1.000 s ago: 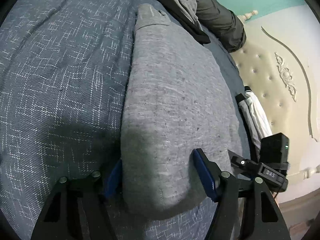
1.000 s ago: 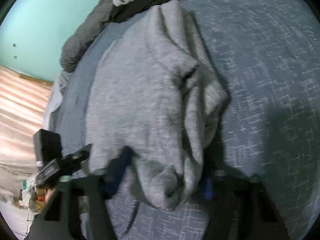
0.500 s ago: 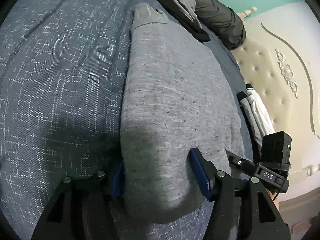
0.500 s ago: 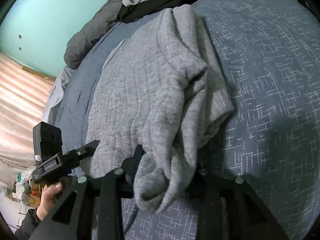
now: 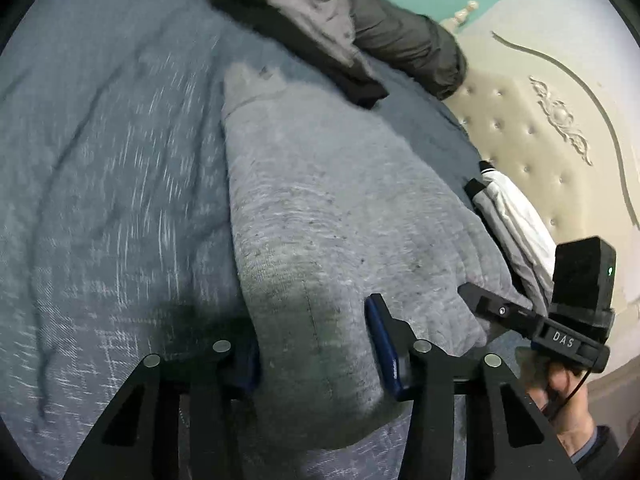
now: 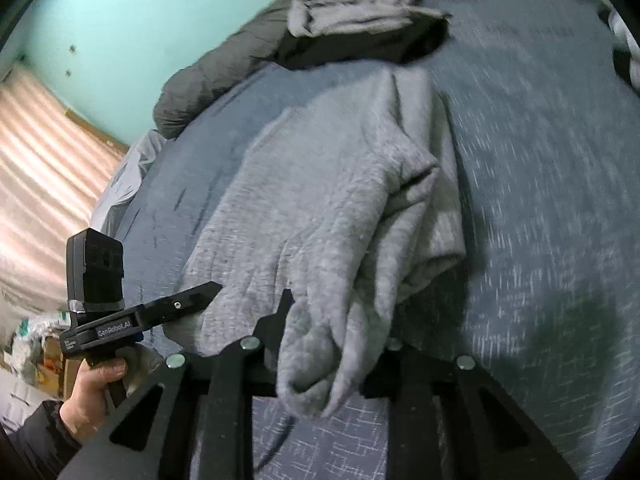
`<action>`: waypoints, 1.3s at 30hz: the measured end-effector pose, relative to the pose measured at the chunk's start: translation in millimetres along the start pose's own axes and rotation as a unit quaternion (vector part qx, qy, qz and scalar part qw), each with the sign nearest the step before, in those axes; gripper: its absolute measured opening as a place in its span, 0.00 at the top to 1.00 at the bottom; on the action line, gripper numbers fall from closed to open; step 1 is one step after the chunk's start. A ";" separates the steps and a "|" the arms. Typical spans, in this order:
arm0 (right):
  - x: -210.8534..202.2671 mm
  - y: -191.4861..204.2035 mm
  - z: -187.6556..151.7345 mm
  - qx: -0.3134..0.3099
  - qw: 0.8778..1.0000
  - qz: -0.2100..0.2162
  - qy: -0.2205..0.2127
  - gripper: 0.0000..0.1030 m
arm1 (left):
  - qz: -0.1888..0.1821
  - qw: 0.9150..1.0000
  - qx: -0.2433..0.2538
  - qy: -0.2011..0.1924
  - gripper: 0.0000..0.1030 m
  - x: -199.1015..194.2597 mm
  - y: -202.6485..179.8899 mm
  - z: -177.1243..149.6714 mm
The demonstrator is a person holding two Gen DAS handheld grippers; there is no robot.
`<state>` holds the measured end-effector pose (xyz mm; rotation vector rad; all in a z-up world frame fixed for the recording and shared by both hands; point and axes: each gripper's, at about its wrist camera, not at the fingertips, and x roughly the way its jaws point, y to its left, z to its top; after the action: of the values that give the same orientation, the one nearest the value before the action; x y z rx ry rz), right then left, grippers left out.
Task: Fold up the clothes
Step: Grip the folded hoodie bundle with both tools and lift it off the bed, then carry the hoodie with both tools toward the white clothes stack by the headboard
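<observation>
A blue-grey bedspread [image 5: 104,208] fills the scene, flecked with white and blurred in both views. Lying along its middle is the grey sweater [image 5: 320,216], stretched lengthwise from the near edge towards the far end, with a cuff [image 5: 244,80] at its far tip. In the right wrist view the same sweater [image 6: 320,200] shows a rumpled fold along its right side. Its near end droops over the gripper frame in a thick bunched roll.

Far across the bed sits a dark grey jacket [image 5: 404,36], a lighter grey garment [image 5: 316,12] heaped on top of it. At right stands the cream tufted headboard [image 5: 540,128], and a black-and-white garment [image 5: 512,220] lies at the bed edge below it.

Now the tools. The left gripper [image 5: 316,344] has its blue-padded fingers set wide, either side of the sweater's near end. The cloth bulges between them, and the fingers are not pinched together. The right gripper [image 6: 332,332] has the bunched near edge of the sweater between its fingers; the hanging fabric hides the tips, so I cannot tell whether it is clamped or loose.

A hand [image 6: 96,392] in a dark sleeve holds the left gripper's handle at lower left in the right wrist view.
</observation>
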<state>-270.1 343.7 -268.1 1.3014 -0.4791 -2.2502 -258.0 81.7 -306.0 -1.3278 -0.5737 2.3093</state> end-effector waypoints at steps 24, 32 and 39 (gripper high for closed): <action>-191.0 54.3 36.6 -0.095 0.991 -0.022 -0.097 0.79 | -0.049 0.990 0.102 -0.082 0.55 -106.3 -175.5 27.7; -268.0 53.3 30.4 -0.104 0.986 -0.040 -0.122 0.79 | -0.075 0.984 0.130 -0.090 0.55 -118.9 -245.4 28.9; -327.4 50.7 36.1 -0.112 0.982 -0.053 -0.145 0.79 | -0.086 0.979 0.156 -0.102 0.55 -132.1 -306.5 40.2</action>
<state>-151.0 492.4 5.4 0.9107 -0.2507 -2.5129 -187.5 258.9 -29.2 -0.8691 -0.3513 2.2901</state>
